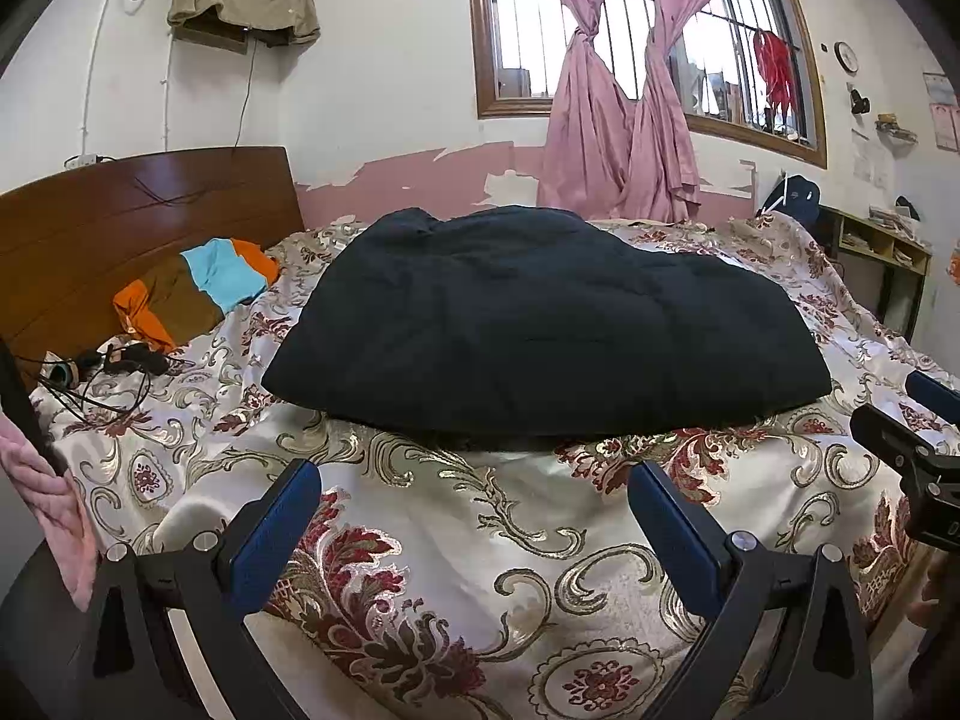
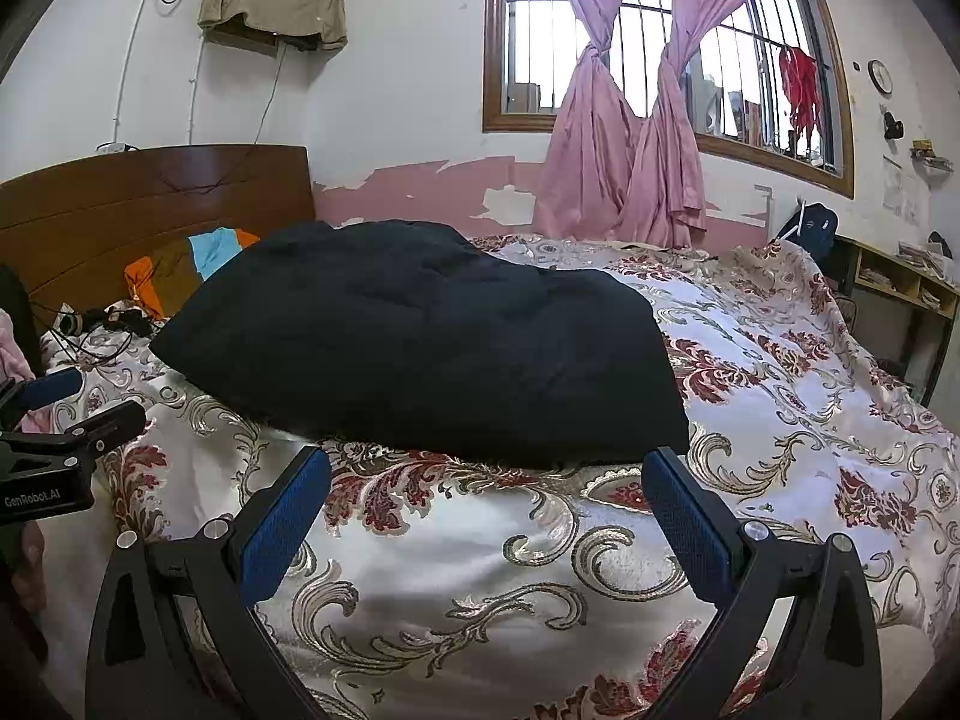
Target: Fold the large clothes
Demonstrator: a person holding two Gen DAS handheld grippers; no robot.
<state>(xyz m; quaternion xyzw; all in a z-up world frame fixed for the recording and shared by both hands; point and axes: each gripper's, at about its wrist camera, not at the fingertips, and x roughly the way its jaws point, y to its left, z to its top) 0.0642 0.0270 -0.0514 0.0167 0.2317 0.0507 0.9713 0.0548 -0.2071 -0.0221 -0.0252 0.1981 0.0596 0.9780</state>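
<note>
Nearest to me, both tools hang over the near part of the bed with nothing in them. My left gripper [image 1: 474,516] has its 2 blue pads spread wide, and only the patterned bedspread [image 1: 456,600] shows between them. My right gripper [image 2: 486,510] is spread just as wide, over the same cloth, a little to the right of the left one; each tool shows at the edge of the other's view, so they sit side by side, apart.

Just beyond the fingertips lies the coat [image 1: 540,324], a dark, puffy garment lying as 1 thick bundle on the bedspread, its near edge a straight line running left to right. From the right wrist view the coat [image 2: 420,336] sits more to the left, its near right corner close ahead of the right pad. No sleeve or collar can be made out, so I cannot tell how many folds it already has.

I judge this to be a pause between folds, or the end of the last one. If another fold is wanted, each gripper must reach forward to a near corner, close on the full thickness and carry it toward the far edge.

Farther left, striped clothes [image 1: 198,288] lie against the headboard [image 1: 150,210]. Farthest off are pink curtains [image 1: 624,120].
</note>
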